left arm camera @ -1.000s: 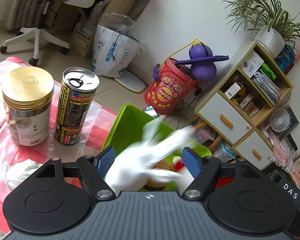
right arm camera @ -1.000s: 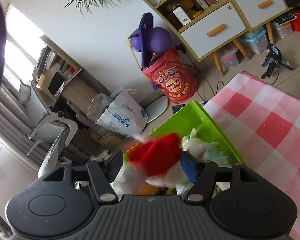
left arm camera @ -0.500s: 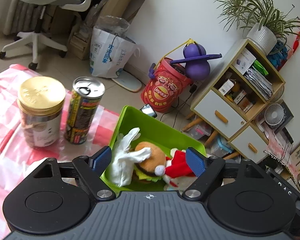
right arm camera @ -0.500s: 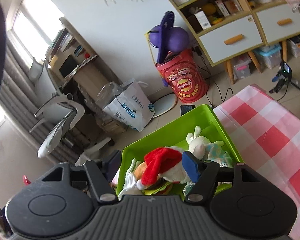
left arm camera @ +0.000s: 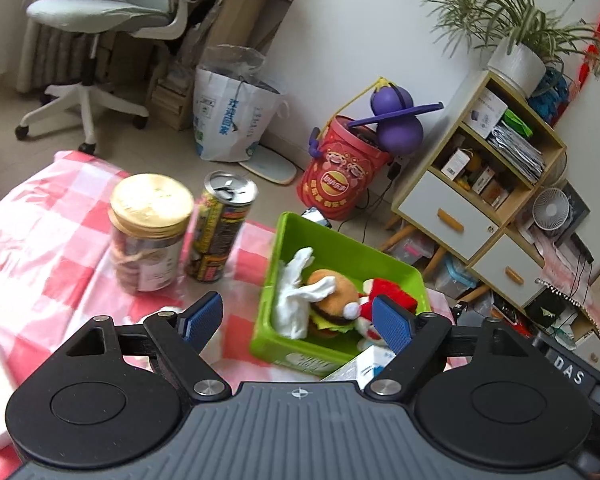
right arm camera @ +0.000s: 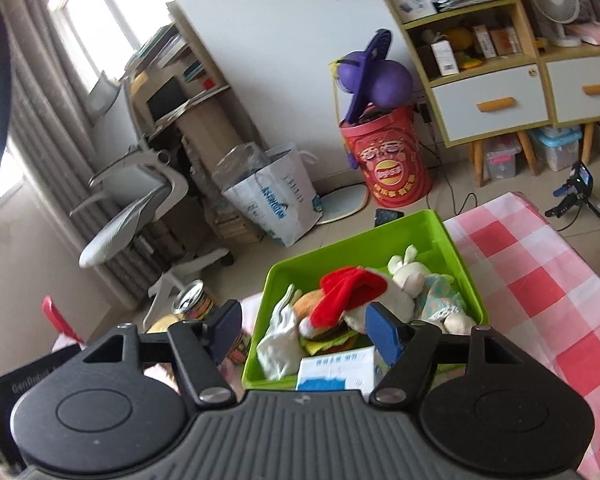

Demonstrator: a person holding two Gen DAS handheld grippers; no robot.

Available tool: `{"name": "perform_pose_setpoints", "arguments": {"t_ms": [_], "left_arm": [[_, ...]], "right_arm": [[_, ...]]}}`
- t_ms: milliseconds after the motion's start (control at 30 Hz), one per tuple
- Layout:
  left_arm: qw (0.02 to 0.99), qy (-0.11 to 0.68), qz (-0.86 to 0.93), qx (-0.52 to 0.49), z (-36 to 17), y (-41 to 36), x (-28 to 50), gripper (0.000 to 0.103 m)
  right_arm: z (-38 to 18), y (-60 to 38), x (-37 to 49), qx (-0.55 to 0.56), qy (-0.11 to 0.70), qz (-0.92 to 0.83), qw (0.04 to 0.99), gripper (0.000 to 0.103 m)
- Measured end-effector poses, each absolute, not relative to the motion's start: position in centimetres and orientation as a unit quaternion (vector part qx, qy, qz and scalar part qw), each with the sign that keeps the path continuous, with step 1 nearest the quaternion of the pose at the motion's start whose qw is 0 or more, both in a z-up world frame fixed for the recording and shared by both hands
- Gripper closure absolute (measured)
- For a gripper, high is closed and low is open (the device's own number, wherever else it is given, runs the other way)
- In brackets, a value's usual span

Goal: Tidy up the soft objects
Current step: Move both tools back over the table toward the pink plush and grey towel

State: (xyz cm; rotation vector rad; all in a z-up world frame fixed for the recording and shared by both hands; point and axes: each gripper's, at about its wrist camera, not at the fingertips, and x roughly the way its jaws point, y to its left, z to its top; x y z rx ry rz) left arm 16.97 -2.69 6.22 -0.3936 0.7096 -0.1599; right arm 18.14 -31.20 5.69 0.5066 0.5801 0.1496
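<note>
Pink and white checked cloth [left arm camera: 40,248] covers the table, and it is the largest thing that we see in both views. On it stands the green bin [left arm camera: 340,248], at the far edge of the table; the floor of the room lies behind it. In the right wrist view the same bin [right arm camera: 456,248] is in the middle of the picture.

Inside the bin we find the soft things, close together. A white glove [left arm camera: 294,300] lies against the left wall. A plush burger [left arm camera: 332,300] touches it, and one finger of the glove rests across the bun. A red Santa hat [right arm camera: 348,288] lies on the burger, and a small plush rabbit [right arm camera: 410,278] sits just beside the hat, toward the right wall. A white and blue box [right arm camera: 336,368] is at the near edge of the bin; we cannot tell whether it is inside or in front.

Left of the bin stand a jar with a gold lid [left arm camera: 150,232] and a tall can [left arm camera: 220,226], just beside each other.

Our left gripper [left arm camera: 296,316] hangs above the near part of the bin, its jaws wide and just opened further, with nothing between the blue pads. Our right gripper [right arm camera: 304,330] is also spread apart and carries nothing.
</note>
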Motion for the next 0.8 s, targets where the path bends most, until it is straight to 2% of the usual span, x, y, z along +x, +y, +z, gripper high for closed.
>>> {"name": "perform_pose_setpoints", "arguments": {"t_ms": [267, 533, 800], "left_arm": [[0.924, 0.339, -0.058, -0.167, 6.4, 0.5, 14.9, 0.023], [0.926, 0.341, -0.043, -0.160, 6.0, 3.8, 13.3, 0.023], [0.913, 0.375, -0.045, -0.156, 3.8, 5.6, 12.7, 0.023]], "right_arm": [[5.9, -28.8, 15.5, 0.200, 0.289, 0.120, 0.928, 0.050], [4.2, -25.4, 13.9, 0.161, 0.331, 0.190, 0.910, 0.050], [1.5, -22.5, 13.7, 0.117, 0.372, 0.215, 0.895, 0.050]]}}
